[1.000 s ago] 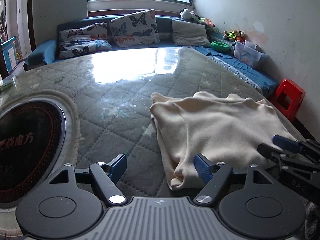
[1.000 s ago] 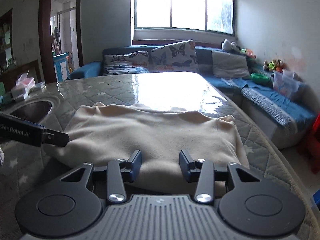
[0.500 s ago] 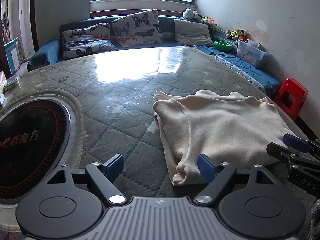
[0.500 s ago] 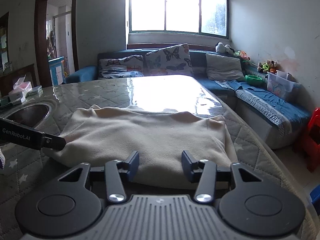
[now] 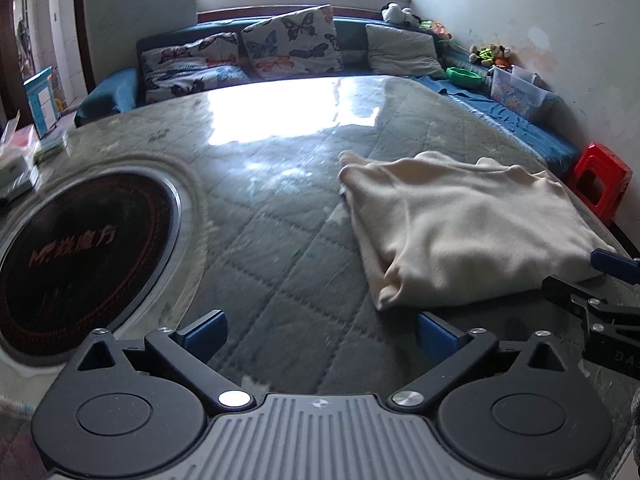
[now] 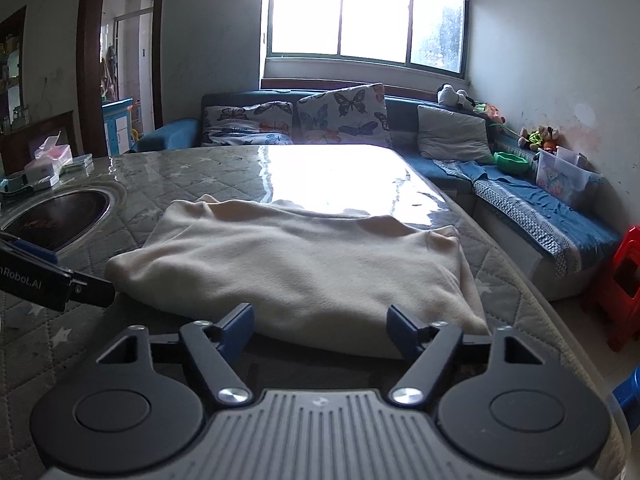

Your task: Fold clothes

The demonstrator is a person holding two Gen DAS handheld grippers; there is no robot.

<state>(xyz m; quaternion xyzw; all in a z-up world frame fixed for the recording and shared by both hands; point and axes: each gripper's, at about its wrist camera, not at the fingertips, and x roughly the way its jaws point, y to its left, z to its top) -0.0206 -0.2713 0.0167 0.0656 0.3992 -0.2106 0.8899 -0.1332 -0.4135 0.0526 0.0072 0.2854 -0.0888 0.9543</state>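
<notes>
Quilted bench (image 5: 280,264): folded cream sweater (image 6: 304,264) just ahead of right gripper (image 6: 320,326); left gripper (image 5: 320,330) beside its corner; both opening, empty.

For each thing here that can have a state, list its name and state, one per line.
Cream garment: folded, lying flat on the table, not held.
Left tool: jaws opening, nothing between them.
Right tool: jaws opening, at the garment's near edge.
Red stool: upright.
</notes>
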